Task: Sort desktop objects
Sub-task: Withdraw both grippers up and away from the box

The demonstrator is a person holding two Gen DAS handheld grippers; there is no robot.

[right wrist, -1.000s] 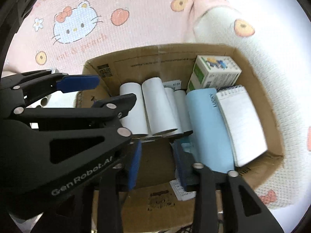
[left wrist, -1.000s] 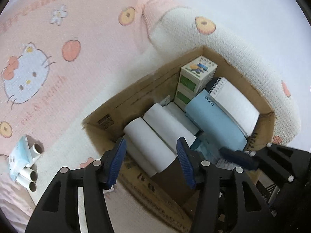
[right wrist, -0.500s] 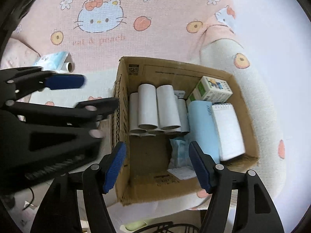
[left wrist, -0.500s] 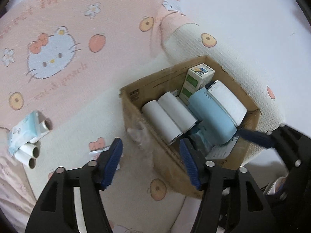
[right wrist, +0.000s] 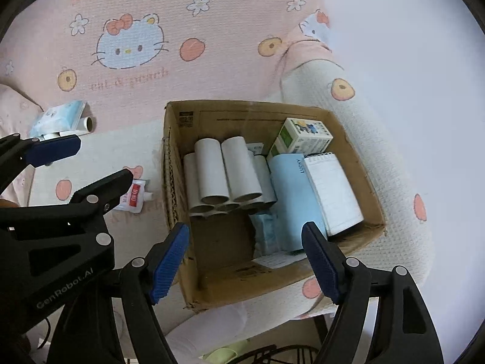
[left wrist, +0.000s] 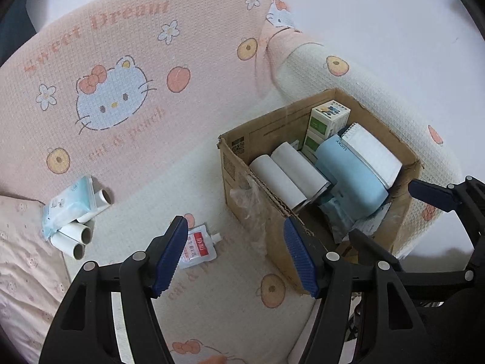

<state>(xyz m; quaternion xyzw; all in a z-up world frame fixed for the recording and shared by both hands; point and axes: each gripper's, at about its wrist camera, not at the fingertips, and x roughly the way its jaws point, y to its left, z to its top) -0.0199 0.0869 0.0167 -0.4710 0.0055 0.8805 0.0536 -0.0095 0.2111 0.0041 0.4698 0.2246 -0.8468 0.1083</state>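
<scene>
Both claws hover empty over the pink-and-cream cartoon-print blanket (left wrist: 127, 60). The left claw (left wrist: 233, 256) is spread wide with nothing between its blue pads; the right claw (right wrist: 244, 261) is opening, also bare, above the open brown cardboard box (right wrist: 169, 163) that already holds white paper tubes (right wrist: 224, 170), a pale blue case (right wrist: 288, 194) and a spiral notepad (right wrist: 332, 194). Left to sort: the small red-and-white spout pouch (left wrist: 197, 247) lying flat just beyond the left pads. Best bet, I'd say: come down on its edges, pinch the stiffer spout end, lift clear of the box wall.
</scene>
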